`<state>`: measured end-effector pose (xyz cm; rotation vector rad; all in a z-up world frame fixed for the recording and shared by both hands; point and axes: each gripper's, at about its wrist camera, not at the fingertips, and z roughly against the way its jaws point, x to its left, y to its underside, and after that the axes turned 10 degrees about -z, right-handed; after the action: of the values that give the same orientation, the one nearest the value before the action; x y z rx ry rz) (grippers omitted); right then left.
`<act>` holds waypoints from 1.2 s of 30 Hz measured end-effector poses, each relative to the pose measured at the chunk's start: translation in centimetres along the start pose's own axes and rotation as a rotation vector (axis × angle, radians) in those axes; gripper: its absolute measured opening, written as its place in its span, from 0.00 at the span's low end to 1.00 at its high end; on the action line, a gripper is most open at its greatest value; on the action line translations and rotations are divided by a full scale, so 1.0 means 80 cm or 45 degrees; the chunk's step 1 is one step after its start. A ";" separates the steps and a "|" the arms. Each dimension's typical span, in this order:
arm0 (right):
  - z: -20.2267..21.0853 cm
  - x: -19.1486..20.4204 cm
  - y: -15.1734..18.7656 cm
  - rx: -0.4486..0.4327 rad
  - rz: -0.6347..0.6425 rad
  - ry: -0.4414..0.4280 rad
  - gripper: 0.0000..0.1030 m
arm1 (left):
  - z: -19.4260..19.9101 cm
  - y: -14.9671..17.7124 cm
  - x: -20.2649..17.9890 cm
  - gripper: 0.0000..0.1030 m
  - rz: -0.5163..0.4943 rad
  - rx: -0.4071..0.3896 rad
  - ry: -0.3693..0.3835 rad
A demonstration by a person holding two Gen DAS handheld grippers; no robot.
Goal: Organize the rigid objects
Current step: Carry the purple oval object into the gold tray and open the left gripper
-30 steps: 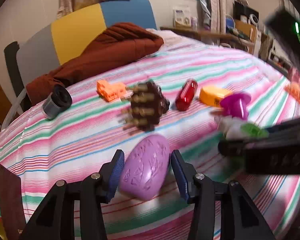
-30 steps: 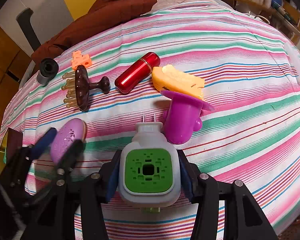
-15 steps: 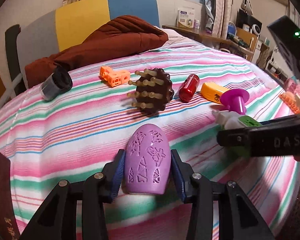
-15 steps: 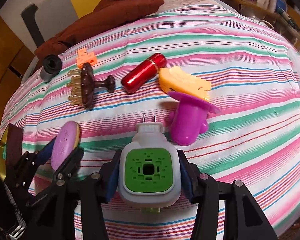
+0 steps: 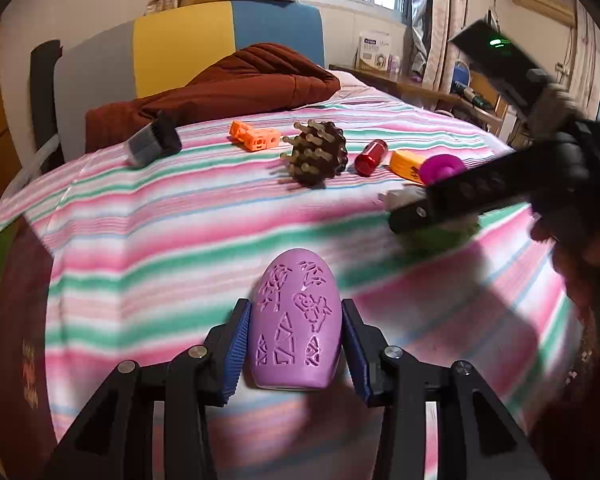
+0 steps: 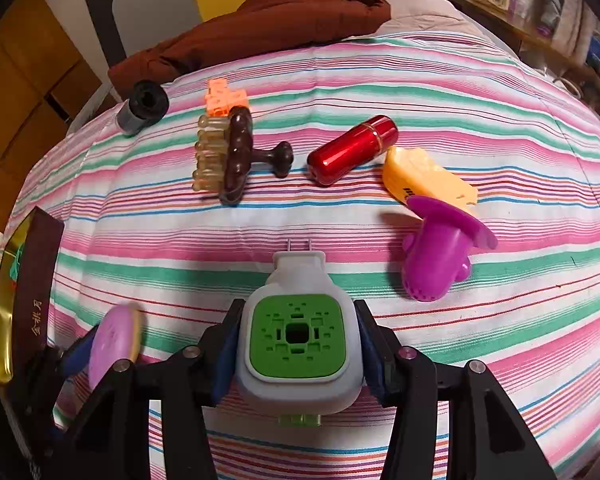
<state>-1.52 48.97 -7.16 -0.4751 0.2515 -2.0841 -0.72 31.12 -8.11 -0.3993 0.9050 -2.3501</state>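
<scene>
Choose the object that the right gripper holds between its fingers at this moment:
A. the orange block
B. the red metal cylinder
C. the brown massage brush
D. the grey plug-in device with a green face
D: in the right wrist view the right gripper is shut on the grey plug-in device, its blue pads pressing both sides, while the other three lie on the striped bedcover.

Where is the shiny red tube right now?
In the right wrist view, the red tube lies on the striped bed, between the brown spiky massager and the yellow piece.
</scene>
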 end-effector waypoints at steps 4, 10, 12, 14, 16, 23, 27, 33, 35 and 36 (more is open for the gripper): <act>-0.002 0.002 0.000 0.000 0.015 0.012 0.51 | 0.027 0.020 0.013 0.43 0.087 -0.025 0.058; -0.002 0.004 0.003 -0.003 0.031 0.012 0.51 | 0.062 0.038 0.034 0.43 0.171 -0.074 0.078; -0.003 0.005 0.003 0.002 0.032 -0.007 0.51 | 0.076 0.041 0.041 0.43 0.191 -0.104 0.087; -0.002 0.006 0.004 0.007 0.034 -0.028 0.51 | 0.091 0.042 0.045 0.43 0.193 -0.135 0.082; -0.002 0.008 0.004 0.012 0.039 -0.046 0.51 | 0.107 0.043 0.050 0.43 0.193 -0.170 0.076; -0.002 0.014 0.006 0.010 0.059 -0.047 0.51 | 0.149 0.051 0.086 0.43 0.223 -0.221 -0.055; -0.001 0.013 0.006 0.013 0.053 -0.065 0.51 | 0.160 0.067 0.132 0.43 0.326 -0.184 -0.145; -0.002 0.017 0.006 0.013 0.065 -0.064 0.51 | 0.163 0.102 0.222 0.43 0.547 -0.041 -0.271; -0.002 0.018 0.006 0.012 0.065 -0.062 0.51 | 0.162 0.114 0.244 0.43 0.595 0.006 -0.305; -0.002 0.018 0.005 0.011 0.066 -0.061 0.51 | 0.160 0.122 0.260 0.43 0.626 0.039 -0.325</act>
<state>-1.92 47.53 -7.10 -0.5079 0.2241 -2.0203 -7.09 5.94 -4.18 -0.4005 0.7436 -1.8148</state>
